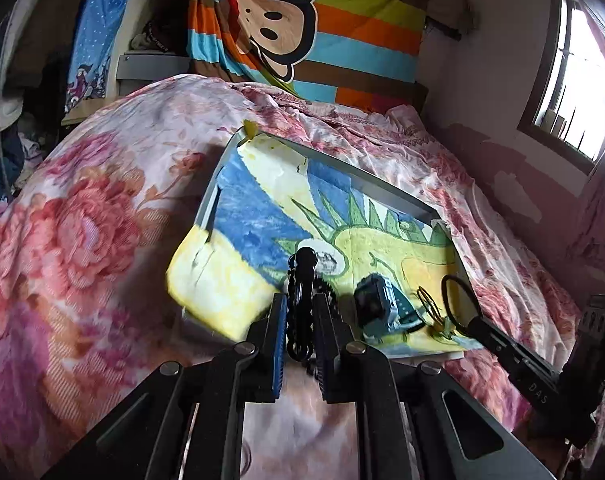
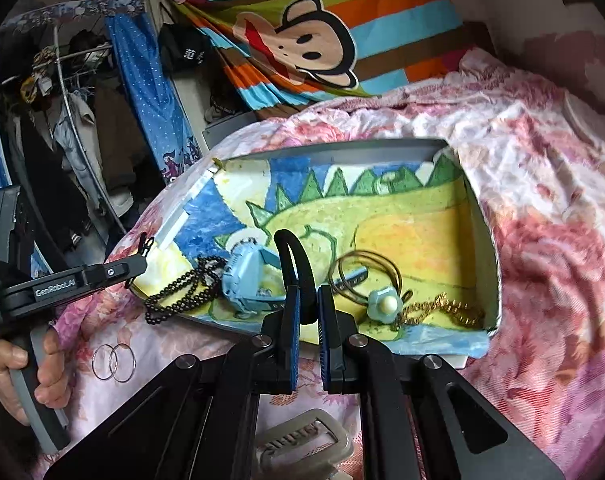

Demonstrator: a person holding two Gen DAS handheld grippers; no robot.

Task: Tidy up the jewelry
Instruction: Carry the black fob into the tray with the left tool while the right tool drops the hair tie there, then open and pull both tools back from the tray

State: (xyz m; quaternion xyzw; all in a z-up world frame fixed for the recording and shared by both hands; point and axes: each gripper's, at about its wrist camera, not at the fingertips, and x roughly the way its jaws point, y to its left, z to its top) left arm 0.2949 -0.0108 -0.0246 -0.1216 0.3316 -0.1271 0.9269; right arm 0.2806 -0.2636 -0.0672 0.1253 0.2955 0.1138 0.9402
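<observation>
Jewelry lies in a shallow grey tray (image 2: 478, 216) on a bed with a pink floral quilt (image 2: 542, 184); the tray's floor is lined with a crayon drawing of a green spiky creature (image 2: 342, 204).

Only the right wrist view shows the tray's near right corner, where a gold chain (image 2: 454, 310) sits beside a pale blue flower-shaped piece with a cream centre (image 2: 385, 305), and thin brass bangles (image 2: 362, 270) lie just behind it. That view also shows two thin silver hoops (image 2: 113, 362) on the quilt outside the tray, and a hand (image 2: 30, 368) gripping the left tool's handle. The left wrist view shows a window (image 1: 574, 80) that the other view lacks.

A black bead necklace (image 2: 182, 288) drapes over the tray's near left edge, and a light blue watch (image 2: 246, 280) lies next to it inside the tray.

The left claw (image 1: 300, 320) is pressed together on a black beaded piece (image 1: 300, 280) that stands up between its blue pads. The right claw (image 2: 306, 312) is pinching a black curved band (image 2: 294, 256) that arches up over the tray's front edge.
</observation>
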